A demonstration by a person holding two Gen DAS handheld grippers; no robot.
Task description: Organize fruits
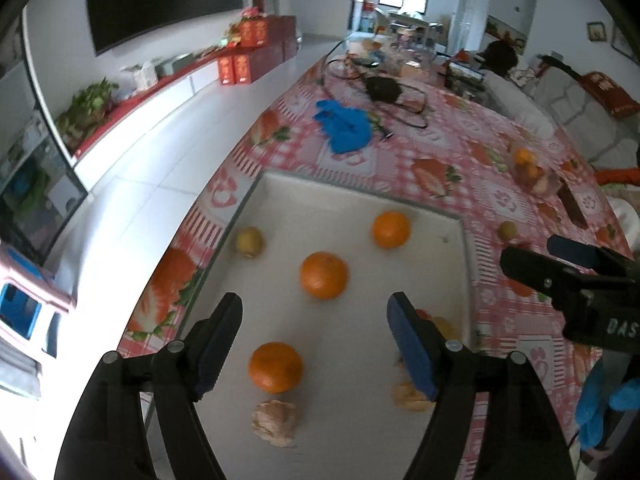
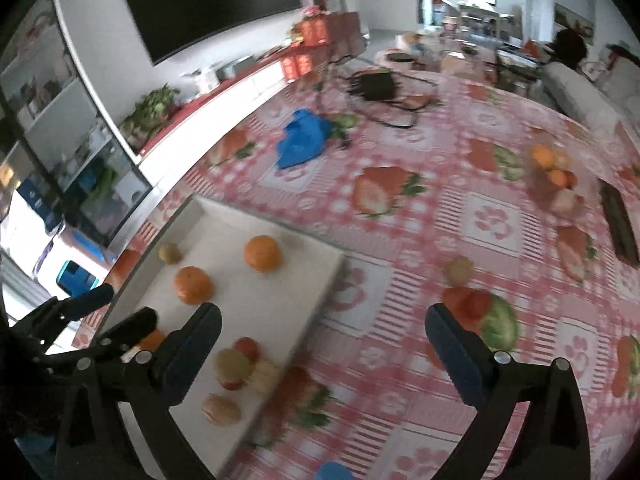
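Observation:
A white tray (image 1: 466, 264) lies on the pink strawberry tablecloth. In it are three oranges (image 1: 324, 275) (image 1: 391, 229) (image 1: 275, 367), a brownish-green fruit (image 1: 250, 242) and two peeled pieces (image 1: 275, 422) (image 1: 410, 396). My left gripper (image 1: 314, 312) hangs open over the tray with nothing between its pads. It is just short of the middle orange. My right gripper (image 2: 323, 320) is open wide over the tray's right edge (image 2: 334, 276) and holds nothing. A small greenish fruit (image 2: 459, 270) lies loose on the cloth beyond it. A cluster of small fruits (image 2: 234, 364) sits in the tray's near corner.
A clear bowl of fruit (image 2: 554, 176) stands at the far right, beside a dark flat bar (image 2: 620, 220). A blue cloth (image 1: 344, 128) and a black device with cables (image 1: 384, 88) lie farther back. The table's left edge drops to white floor.

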